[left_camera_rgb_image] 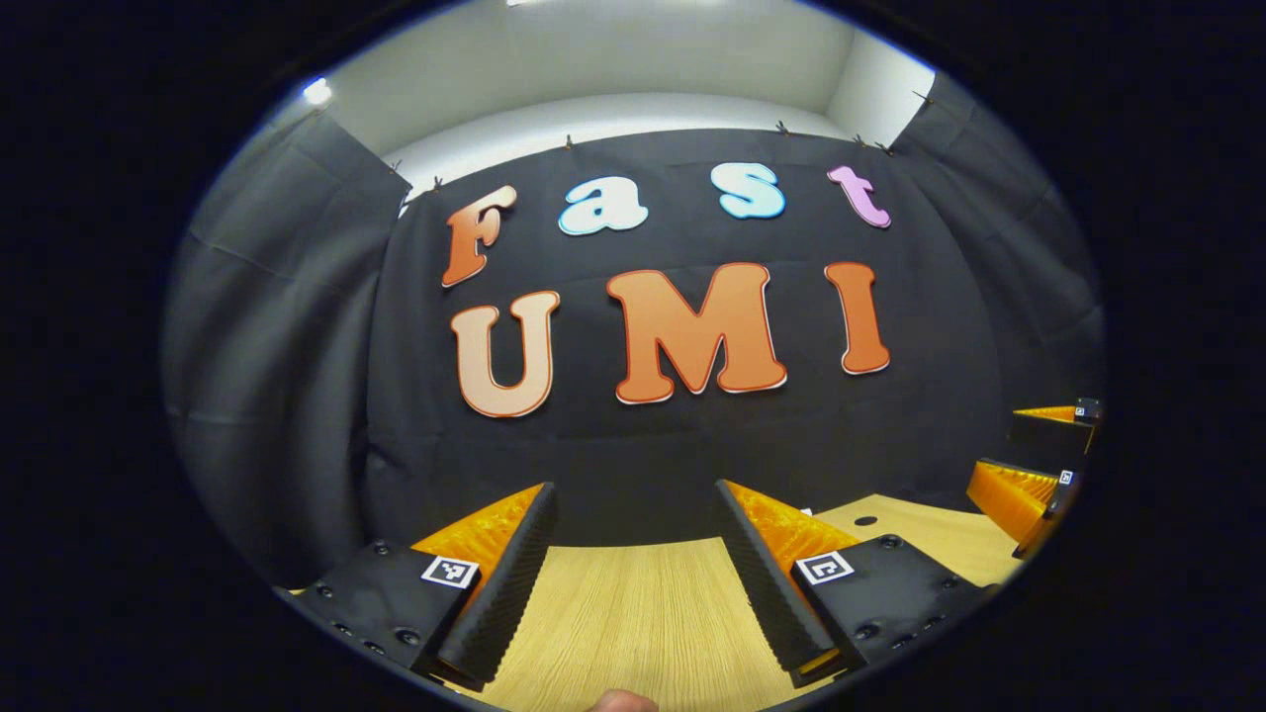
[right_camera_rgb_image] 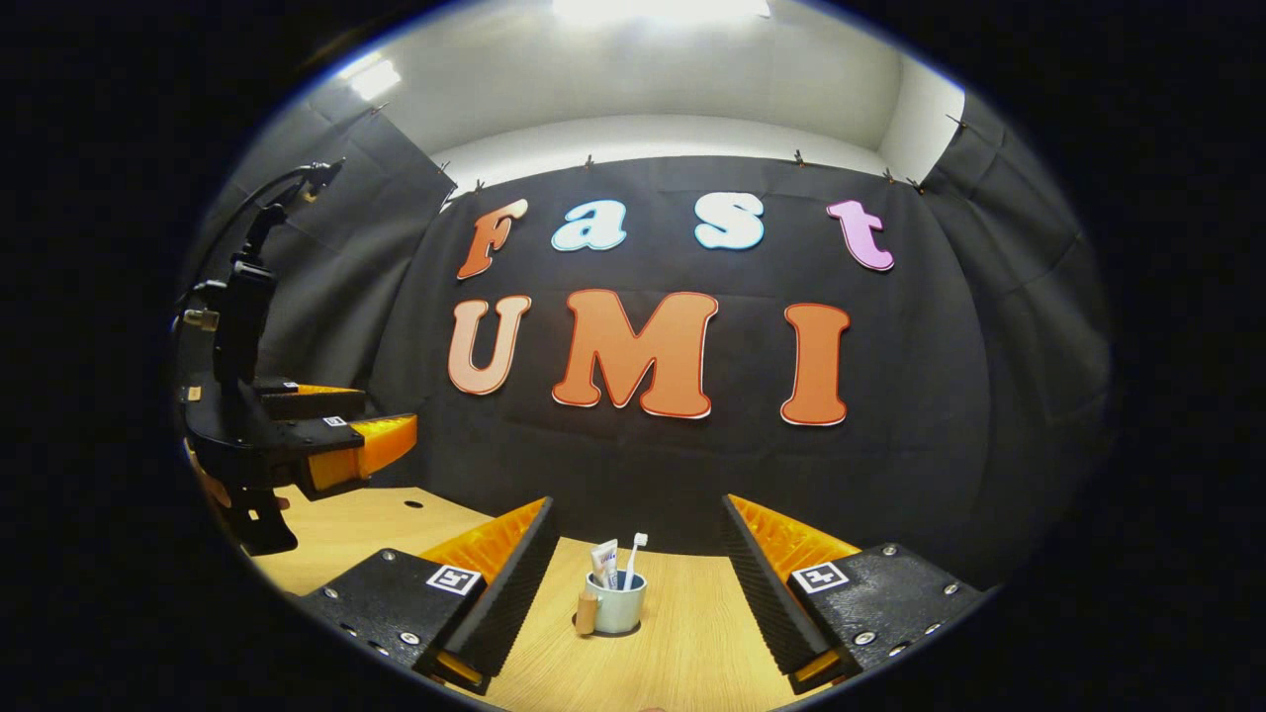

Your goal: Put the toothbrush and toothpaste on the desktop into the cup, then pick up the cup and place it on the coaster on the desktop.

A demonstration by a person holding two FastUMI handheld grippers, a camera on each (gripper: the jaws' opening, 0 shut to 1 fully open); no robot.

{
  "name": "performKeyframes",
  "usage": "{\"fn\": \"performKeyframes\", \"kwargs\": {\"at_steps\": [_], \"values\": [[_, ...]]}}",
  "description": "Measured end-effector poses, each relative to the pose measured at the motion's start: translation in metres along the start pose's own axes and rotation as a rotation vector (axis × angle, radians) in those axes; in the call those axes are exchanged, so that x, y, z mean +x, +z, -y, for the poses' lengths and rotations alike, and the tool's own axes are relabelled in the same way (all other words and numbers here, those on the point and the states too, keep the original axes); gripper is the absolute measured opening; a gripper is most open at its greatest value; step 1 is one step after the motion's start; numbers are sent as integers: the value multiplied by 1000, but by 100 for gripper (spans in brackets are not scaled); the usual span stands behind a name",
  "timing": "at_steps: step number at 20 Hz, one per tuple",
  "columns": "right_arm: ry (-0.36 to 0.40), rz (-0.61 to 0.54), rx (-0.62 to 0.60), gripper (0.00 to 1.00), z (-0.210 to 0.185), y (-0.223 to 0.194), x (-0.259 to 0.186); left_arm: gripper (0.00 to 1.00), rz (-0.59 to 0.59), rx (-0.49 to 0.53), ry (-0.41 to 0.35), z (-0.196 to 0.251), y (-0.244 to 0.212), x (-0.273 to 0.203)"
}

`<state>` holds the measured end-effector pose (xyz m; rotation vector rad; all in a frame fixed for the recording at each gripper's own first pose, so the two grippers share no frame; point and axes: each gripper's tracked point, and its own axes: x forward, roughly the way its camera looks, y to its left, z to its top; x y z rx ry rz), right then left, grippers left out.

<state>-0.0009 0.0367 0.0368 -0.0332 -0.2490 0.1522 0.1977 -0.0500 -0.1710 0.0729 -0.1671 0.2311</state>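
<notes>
A pale cup [right_camera_rgb_image: 617, 605] with a brown handle stands upright on the wooden desktop [right_camera_rgb_image: 692, 643], ahead of and between my right gripper's fingers. A toothpaste tube [right_camera_rgb_image: 604, 565] and a white toothbrush [right_camera_rgb_image: 635, 554] stand inside it. A thin dark edge shows under the cup's base; I cannot tell whether it is a coaster or a shadow. My right gripper [right_camera_rgb_image: 636, 501] is open, well short of the cup. My left gripper [left_camera_rgb_image: 635, 487] is open over bare desktop [left_camera_rgb_image: 633, 613], holding nothing. It also appears raised at the left [right_camera_rgb_image: 368, 420].
Black cloth walls close the booth behind and on both sides. A small dark hole [left_camera_rgb_image: 865, 520] marks the desktop's far right part. The right gripper [left_camera_rgb_image: 1043, 455] reaches in at the right edge of the left gripper view. A fingertip [left_camera_rgb_image: 623, 702] shows at the bottom.
</notes>
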Motion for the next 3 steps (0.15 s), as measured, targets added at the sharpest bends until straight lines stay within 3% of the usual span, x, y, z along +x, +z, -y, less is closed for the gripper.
{"fn": "performKeyframes", "kwargs": {"at_steps": [3], "values": [[6,-4,14,98,-5,-6,3,100,27,-14,13,-2,-3,-8]]}}
